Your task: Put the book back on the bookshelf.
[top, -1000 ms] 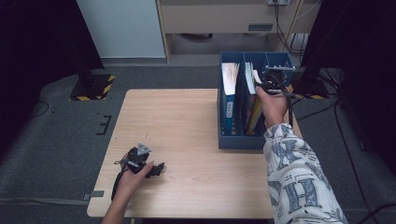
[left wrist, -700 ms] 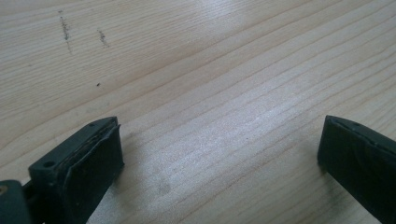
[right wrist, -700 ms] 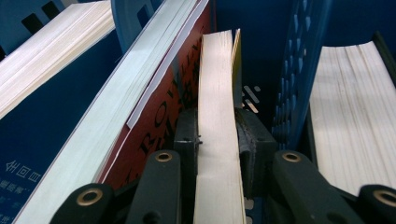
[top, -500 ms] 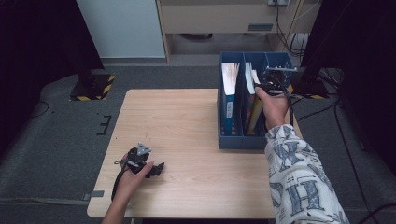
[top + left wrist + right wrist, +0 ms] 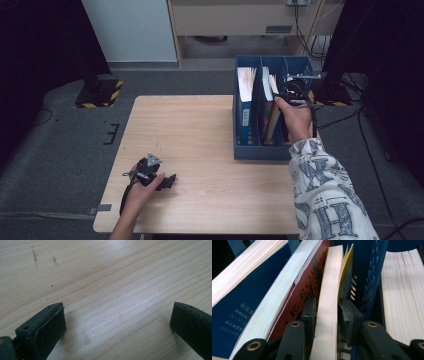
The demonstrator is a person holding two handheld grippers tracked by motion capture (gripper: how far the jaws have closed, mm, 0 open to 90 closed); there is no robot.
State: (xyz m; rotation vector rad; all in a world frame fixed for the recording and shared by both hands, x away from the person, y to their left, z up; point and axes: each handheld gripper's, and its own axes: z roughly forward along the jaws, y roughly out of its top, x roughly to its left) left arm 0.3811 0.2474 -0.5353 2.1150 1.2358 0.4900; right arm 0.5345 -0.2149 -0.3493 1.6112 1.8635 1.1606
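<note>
Pale wooden table (image 5: pixel 210 145): at its far right edge, the right gripper (image 5: pixel 327 312) clamps a yellow-covered book (image 5: pixel 329 290) standing in the blue file box (image 5: pixel 260 150), jaws just loosening slightly. The left gripper (image 5: pixel 115 322) rests apart, idle, near the front left corner.

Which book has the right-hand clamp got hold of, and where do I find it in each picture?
High view: the yellow-covered book stands in the middle slot of the blue file box, by the right gripper.
Right gripper view: centre, its pale page edge squeezed between the two black jaws.
Left gripper view: bare wooden table, no book.
Shared landmark: the box's blue divider beside the book.
</note>
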